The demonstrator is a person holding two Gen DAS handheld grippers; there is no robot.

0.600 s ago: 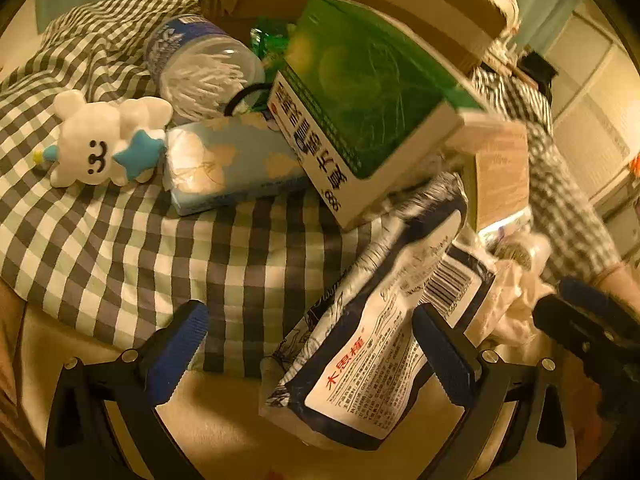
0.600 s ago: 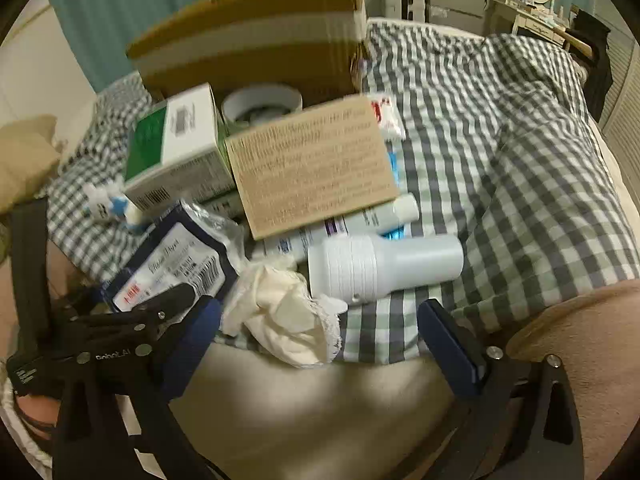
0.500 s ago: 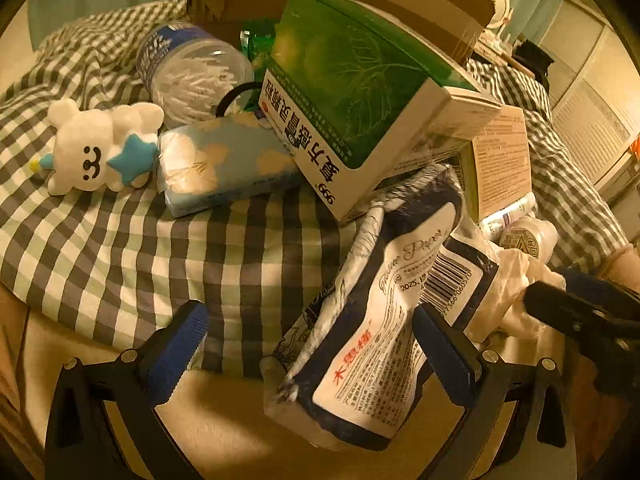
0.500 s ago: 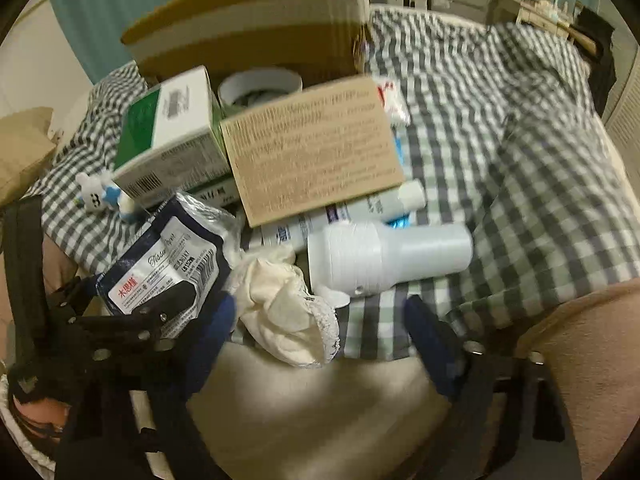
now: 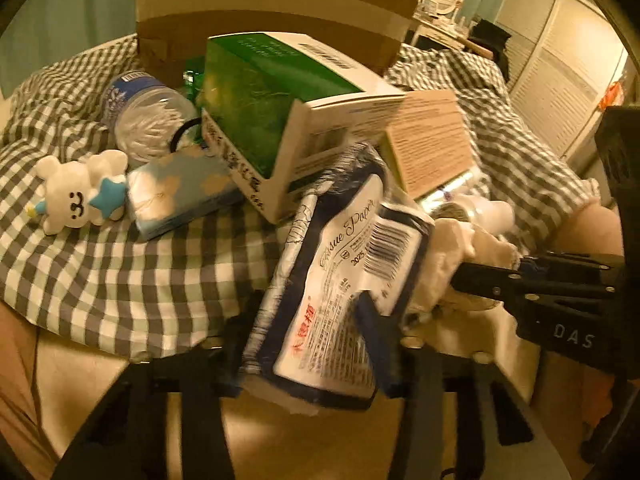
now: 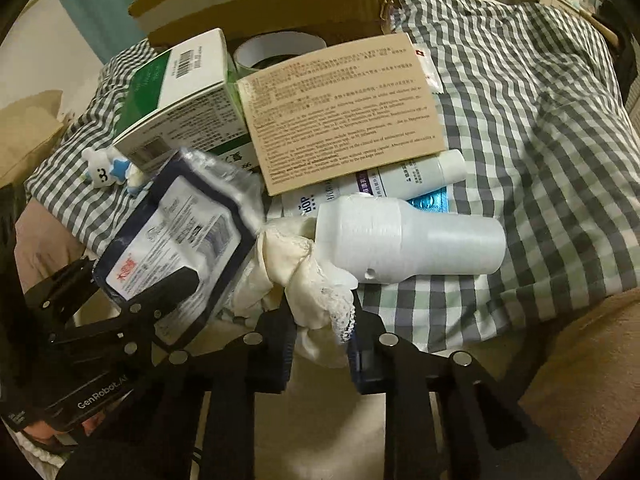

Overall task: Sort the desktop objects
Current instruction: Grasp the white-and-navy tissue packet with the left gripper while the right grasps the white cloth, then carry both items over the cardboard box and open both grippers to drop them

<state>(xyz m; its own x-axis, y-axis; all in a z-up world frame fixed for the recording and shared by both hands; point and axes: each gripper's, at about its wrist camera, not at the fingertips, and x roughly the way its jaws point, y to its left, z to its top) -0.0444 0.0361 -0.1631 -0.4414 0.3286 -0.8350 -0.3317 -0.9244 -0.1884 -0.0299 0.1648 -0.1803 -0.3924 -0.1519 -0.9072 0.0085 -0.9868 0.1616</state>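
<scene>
Left wrist view shows my left hand-held gripper [image 5: 308,320] clamped on the tissue pack [image 5: 344,276]; my right hand-held gripper [image 6: 320,332] pinches the cloth [image 6: 304,276] on the bed; bottle [image 6: 412,248], boxes and toy [image 5: 76,192] look unsorted, so I judge sorting barely begun.

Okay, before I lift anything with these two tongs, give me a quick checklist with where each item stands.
1. Left tongs closed on the tissue pack: ok.
2. Right tongs closed on the cream cloth: ok.
3. Pack free of the green box above it: cannot tell.
4. Cloth clear of the white bottle: not ok, touching.
5. Cardboard box open: cannot tell.
</scene>
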